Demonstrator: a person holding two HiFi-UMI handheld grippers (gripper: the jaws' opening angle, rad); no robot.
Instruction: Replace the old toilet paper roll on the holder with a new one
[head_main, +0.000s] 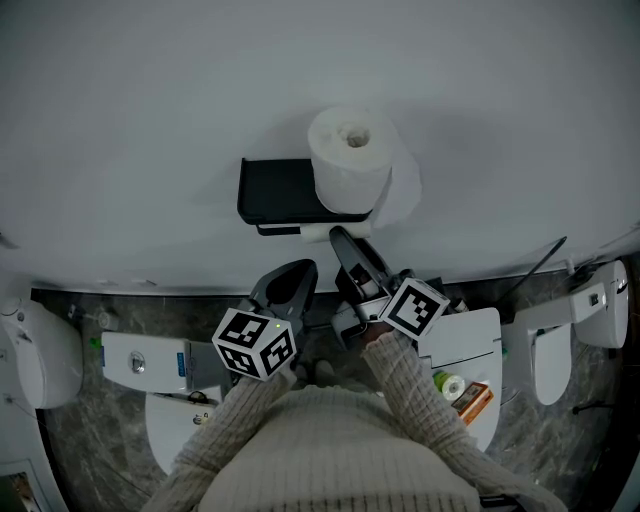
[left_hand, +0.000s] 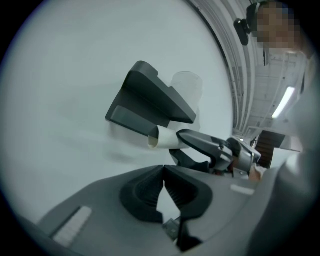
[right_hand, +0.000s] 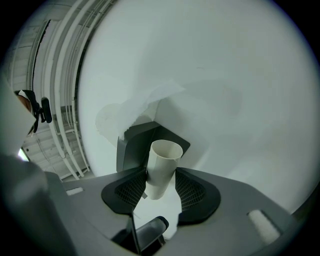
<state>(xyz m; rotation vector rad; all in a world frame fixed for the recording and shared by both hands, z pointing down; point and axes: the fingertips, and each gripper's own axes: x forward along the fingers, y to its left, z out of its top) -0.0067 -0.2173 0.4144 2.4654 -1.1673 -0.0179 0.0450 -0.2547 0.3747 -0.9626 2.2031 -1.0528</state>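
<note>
A black holder (head_main: 275, 190) is fixed to the white wall, and a full white toilet paper roll (head_main: 350, 158) stands upright on its top shelf with a loose sheet hanging down. My right gripper (head_main: 340, 240) reaches in just under the holder and is shut on an empty cardboard tube (right_hand: 162, 167), which stands between its jaws. In the left gripper view the tube (left_hand: 162, 138) sticks out below the holder (left_hand: 150, 97). My left gripper (head_main: 290, 282) hangs a little lower and to the left, away from the wall. Its jaws touch with nothing between them (left_hand: 164, 170).
Below me is a white toilet with its lid (head_main: 470, 345) down; a small roll (head_main: 452, 386) and an orange box (head_main: 472, 400) lie on it. More white fixtures stand at left (head_main: 40, 350) and right (head_main: 560, 345). A dark cable (head_main: 530, 265) runs along the wall's foot.
</note>
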